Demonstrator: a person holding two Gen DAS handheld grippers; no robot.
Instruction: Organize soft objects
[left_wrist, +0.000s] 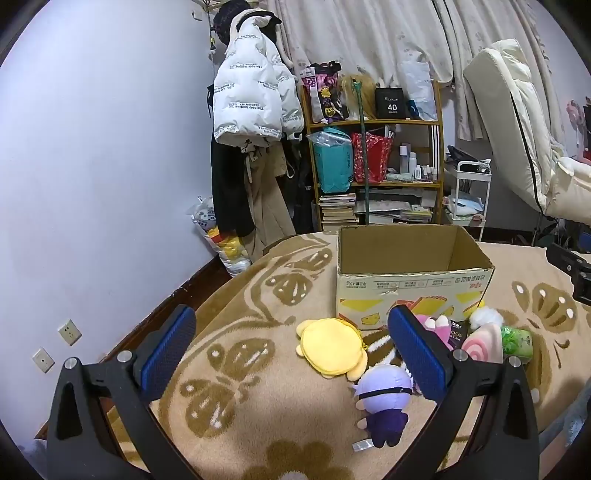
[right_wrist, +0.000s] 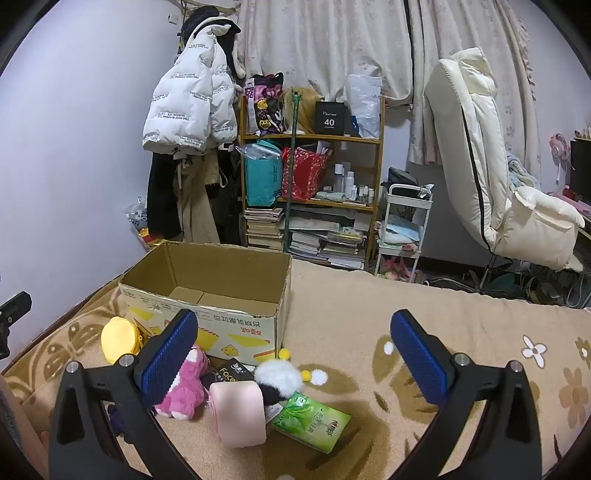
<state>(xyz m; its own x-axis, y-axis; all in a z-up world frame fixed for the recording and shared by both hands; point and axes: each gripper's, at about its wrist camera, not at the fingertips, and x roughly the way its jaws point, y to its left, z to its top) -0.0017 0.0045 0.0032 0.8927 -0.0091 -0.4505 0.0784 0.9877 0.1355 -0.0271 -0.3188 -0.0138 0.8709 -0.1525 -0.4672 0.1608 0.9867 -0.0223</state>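
Note:
An empty cardboard box (left_wrist: 413, 284) stands open on the bed; it also shows in the right wrist view (right_wrist: 207, 291). Soft things lie in front of it: a yellow plush (left_wrist: 332, 347) (right_wrist: 120, 338), a purple doll (left_wrist: 382, 398), a pink plush (right_wrist: 186, 387), a pink roll cushion (right_wrist: 238, 411) (left_wrist: 484, 345), a white fluffy toy (right_wrist: 279, 376) and a green tissue pack (right_wrist: 312, 421) (left_wrist: 517, 341). My left gripper (left_wrist: 291, 354) is open and empty above the blanket, left of the pile. My right gripper (right_wrist: 293, 360) is open and empty above the pile's right side.
A beige patterned blanket (right_wrist: 406, 332) covers the bed. A black packet (right_wrist: 231, 371) lies among the toys. Beyond the bed stand a cluttered shelf (right_wrist: 314, 177), hanging coats (left_wrist: 251, 99), a white cart (right_wrist: 404, 225) and a cream chair (right_wrist: 491, 166). The wall is at left.

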